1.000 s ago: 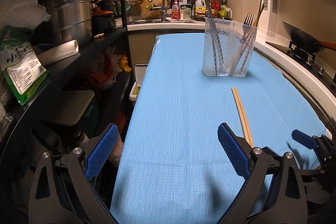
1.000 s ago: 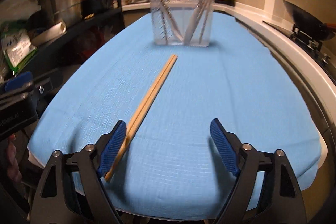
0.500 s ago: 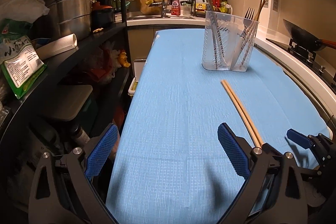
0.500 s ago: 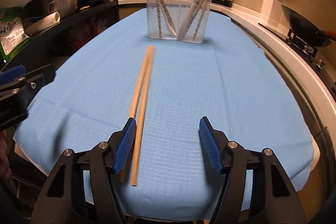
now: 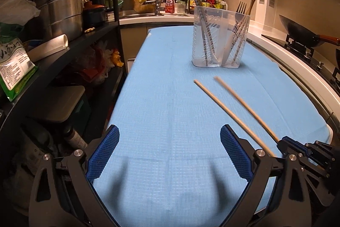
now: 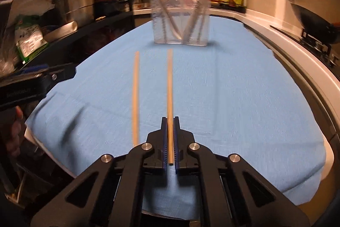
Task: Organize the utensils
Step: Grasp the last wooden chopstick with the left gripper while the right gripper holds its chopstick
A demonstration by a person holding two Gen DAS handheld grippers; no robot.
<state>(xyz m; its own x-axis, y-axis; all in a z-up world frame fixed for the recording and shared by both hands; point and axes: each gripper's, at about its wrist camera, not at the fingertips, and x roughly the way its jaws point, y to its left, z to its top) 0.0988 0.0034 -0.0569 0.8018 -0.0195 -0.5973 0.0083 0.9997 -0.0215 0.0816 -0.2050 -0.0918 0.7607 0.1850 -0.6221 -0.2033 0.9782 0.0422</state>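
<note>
Two wooden chopsticks are on the blue cloth. My right gripper (image 6: 169,120) is shut on one chopstick (image 6: 169,88), which points straight ahead toward the clear utensil holder (image 6: 180,16). The other chopstick (image 6: 135,95) lies loose on the cloth just to its left. In the left wrist view the held chopstick (image 5: 244,105) runs into the right gripper (image 5: 284,143) and the loose chopstick (image 5: 225,110) lies beside it. The clear holder (image 5: 220,37) stands further back with forks and chopsticks in it. My left gripper (image 5: 170,150) is open and empty above the cloth's near end.
A black shelf rack (image 5: 63,39) with steel pots (image 5: 61,12) and bags runs along the left of the table. A wok (image 5: 301,31) sits on the stove at the right. The sink and bottles are at the back.
My right gripper has closed on one chopstick of the pair. The two chopsticks, which lay together, are now apart. The left gripper has drifted slightly.
</note>
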